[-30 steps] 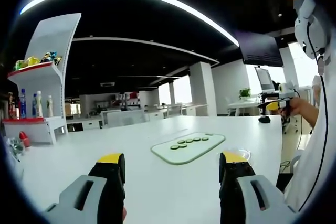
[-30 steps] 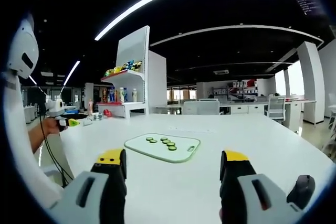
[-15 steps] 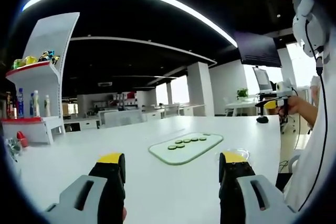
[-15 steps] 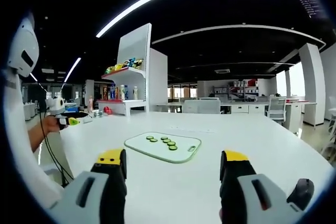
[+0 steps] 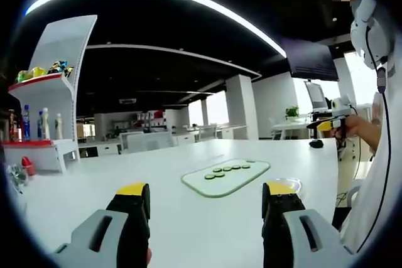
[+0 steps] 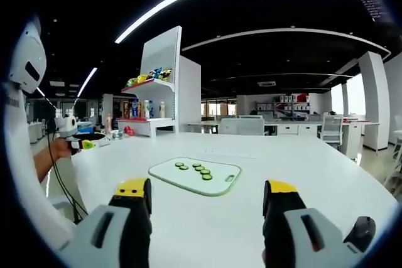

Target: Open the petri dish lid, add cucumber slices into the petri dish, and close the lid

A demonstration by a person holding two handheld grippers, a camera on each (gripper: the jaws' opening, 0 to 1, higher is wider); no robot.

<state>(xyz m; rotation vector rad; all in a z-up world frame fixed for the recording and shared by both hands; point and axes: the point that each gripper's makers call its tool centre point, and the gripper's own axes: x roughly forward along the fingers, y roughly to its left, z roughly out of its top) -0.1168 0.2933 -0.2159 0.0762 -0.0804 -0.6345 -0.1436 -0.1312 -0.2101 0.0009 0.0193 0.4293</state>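
Dark green cucumber slices [image 6: 196, 169] lie untouched on the pale green rectangular cutting board [image 6: 221, 184]. Left gripper [image 5: 205, 194] and right gripper [image 6: 205, 190] hover with jaws spread, empty; every step seemingly remains

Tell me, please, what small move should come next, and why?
Probably lower the left gripper toward the petri dish to lift its lid: both grippers are open and empty above the table, the dish looks closed, and the slices lie on the board.

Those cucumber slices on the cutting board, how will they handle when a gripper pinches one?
The cucumber slices look thin and flat on the cutting board, so probably hard to get under. Likely light, moist and slippery, and apt to bend or break.
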